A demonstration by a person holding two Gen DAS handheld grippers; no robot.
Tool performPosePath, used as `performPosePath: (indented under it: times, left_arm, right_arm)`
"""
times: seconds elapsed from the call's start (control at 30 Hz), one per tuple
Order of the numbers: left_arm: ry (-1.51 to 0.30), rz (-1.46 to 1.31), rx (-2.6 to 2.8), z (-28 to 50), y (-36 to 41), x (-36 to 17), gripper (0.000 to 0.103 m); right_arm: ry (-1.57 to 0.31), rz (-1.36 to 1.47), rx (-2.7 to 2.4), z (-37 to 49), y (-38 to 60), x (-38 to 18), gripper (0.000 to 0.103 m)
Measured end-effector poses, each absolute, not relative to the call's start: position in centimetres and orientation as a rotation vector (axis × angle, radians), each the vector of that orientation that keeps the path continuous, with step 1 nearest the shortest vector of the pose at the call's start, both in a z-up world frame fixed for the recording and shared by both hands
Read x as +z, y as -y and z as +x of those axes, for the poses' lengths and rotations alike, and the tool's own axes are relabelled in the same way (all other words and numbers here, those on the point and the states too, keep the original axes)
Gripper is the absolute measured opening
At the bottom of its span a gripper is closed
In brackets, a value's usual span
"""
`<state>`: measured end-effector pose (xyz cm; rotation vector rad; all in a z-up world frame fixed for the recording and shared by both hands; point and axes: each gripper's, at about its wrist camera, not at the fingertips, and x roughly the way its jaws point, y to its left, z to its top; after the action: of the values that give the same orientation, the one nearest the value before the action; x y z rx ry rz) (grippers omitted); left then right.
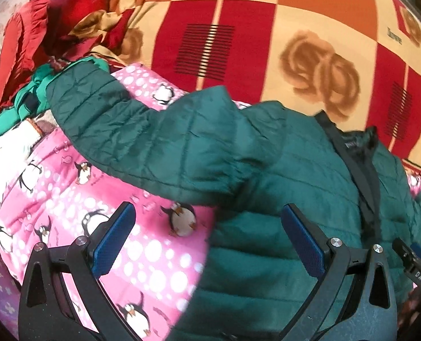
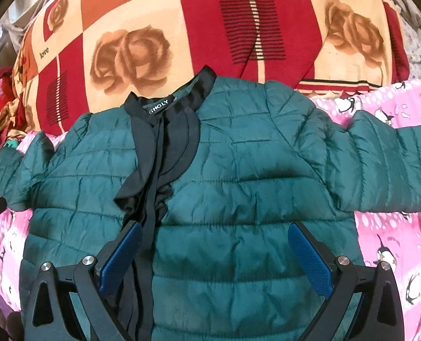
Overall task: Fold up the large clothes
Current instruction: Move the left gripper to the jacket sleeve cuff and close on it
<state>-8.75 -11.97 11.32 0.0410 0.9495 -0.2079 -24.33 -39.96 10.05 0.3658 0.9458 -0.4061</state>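
Green jacket (image 2: 239,184) lies flat, unfolded, sleeves out; your left gripper (image 1: 207,241) and right gripper (image 2: 214,258) hover spread above it, empty.

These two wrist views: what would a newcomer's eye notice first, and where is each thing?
First comes the dark green quilted jacket, spread face up on a pink penguin-print blanket, its black collar toward the far side and its sleeves out to both sides. Beyond it lies a loud red, orange and cream rose-patterned blanket. The left gripper and right gripper hang open over the jacket.
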Motion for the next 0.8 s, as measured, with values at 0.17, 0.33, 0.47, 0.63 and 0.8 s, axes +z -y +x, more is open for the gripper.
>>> performPosePath:
  times: [0.17, 0.33, 0.47, 0.63, 0.8]
  left_arm:
    - [-0.953, -0.005, -0.155, -6.0, 9.1, 11.1, 0.102]
    - [-0.931, -0.088, -0.045, -2.6, 4.8, 11.3, 0.102]
    - [-0.915, -0.153, 0.040, -0.3, 1.2, 10.9, 0.102]
    - [-0.902, -0.266, 0.117, 2.0, -3.1, 9.9, 0.102]
    - [-0.882, -0.355, 0.179, 3.9, -6.3, 9.1, 0.102]
  right_arm:
    - [-0.967, 0.375, -0.391, -23.8, 40.0, 9.2, 0.102]
    - [-0.982, 0.354, -0.381, -23.8, 39.7, 8.7, 0.102]
    - [-0.982, 0.359, -0.380, -23.8, 39.8, 8.5, 0.102]
    - [-0.988, 0.364, -0.377, -23.7, 39.9, 8.3, 0.102]
    - [-0.997, 0.358, -0.370, -23.5, 39.5, 7.9, 0.102]
